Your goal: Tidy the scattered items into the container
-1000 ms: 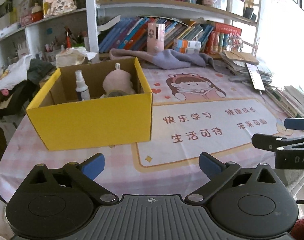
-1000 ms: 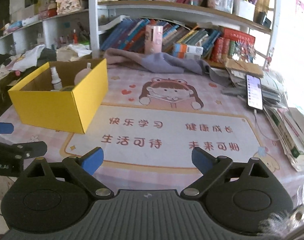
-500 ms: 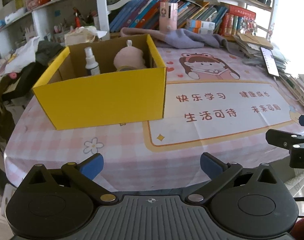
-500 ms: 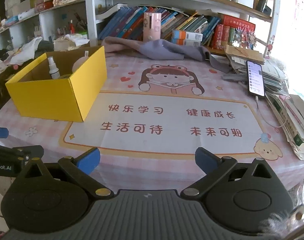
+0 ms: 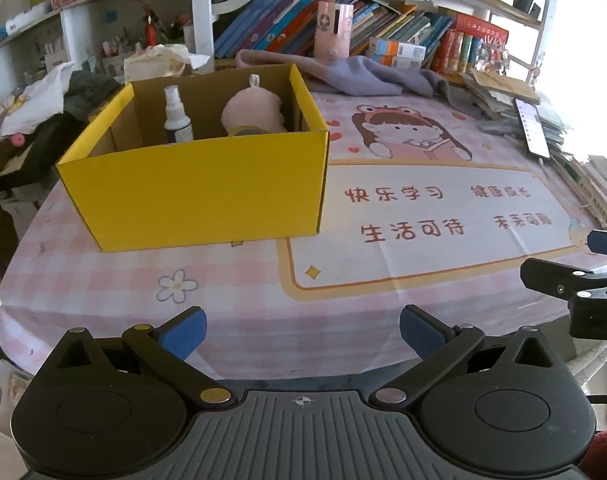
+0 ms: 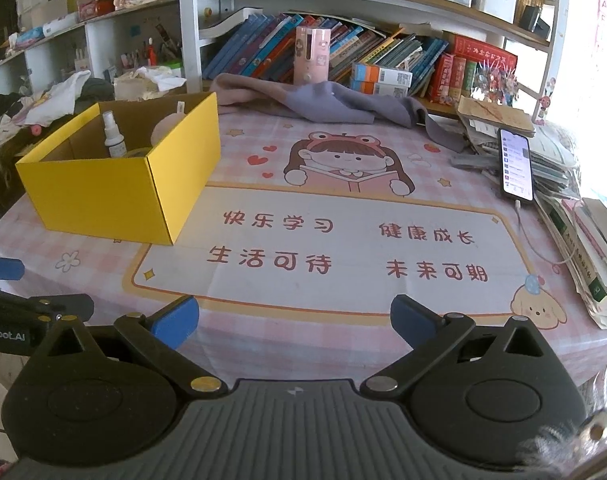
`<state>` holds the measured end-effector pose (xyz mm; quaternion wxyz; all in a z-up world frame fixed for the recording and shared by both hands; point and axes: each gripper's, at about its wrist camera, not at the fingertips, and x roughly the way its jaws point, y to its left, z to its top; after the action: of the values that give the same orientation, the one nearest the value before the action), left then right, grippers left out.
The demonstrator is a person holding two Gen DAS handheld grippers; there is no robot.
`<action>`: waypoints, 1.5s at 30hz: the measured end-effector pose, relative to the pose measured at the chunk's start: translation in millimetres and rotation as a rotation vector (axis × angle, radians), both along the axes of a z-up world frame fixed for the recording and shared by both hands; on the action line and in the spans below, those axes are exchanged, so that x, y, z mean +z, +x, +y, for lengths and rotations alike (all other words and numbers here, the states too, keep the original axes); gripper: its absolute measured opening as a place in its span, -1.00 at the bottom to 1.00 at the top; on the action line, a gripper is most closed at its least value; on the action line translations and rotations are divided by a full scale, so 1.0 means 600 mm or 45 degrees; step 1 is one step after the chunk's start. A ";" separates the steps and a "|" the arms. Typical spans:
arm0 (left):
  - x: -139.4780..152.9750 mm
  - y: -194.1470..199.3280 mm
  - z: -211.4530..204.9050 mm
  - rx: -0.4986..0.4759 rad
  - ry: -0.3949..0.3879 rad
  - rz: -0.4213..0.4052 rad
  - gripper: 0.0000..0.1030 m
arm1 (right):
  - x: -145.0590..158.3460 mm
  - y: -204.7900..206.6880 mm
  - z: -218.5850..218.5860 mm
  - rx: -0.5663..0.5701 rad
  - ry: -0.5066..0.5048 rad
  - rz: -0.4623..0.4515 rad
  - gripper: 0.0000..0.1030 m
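Box: the yellow cardboard box [image 5: 199,188] sits on the far left of the table, open top up, its long axis running left to right in the left wrist view.
Contents: a small spray bottle [image 5: 176,116] stands upright beside a pink plush toy [image 5: 253,114] inside.
Left gripper [image 5: 301,330]: fingers spread wide, nothing between them, over the near table edge.
Right gripper [image 6: 295,322]: fingers fully apart, empty.
Surface: pink checked tablecloth [image 6: 343,144] with a cartoon girl and red characters.
Room: a grey cloth [image 6: 323,102] and a phone [image 6: 515,164] lie at the far side; bookshelves [image 6: 343,52] behind.
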<state>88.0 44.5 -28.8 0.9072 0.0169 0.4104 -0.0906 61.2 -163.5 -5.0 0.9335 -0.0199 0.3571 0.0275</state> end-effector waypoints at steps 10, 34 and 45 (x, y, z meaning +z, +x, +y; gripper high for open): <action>0.001 0.001 -0.003 -0.017 0.003 0.013 1.00 | 0.002 0.003 -0.002 -0.004 -0.001 -0.004 1.00; 0.003 0.005 -0.004 -0.023 0.009 0.008 1.00 | 0.004 0.006 -0.003 -0.003 -0.007 -0.012 1.00; 0.004 0.007 -0.007 -0.033 0.017 0.006 1.00 | 0.004 0.007 -0.004 -0.005 -0.006 -0.011 1.00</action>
<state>92.0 40.2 -26.1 0.9049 0.0280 0.4128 -0.0995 65.7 -165.8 -2.5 0.9350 -0.0217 0.3532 0.0249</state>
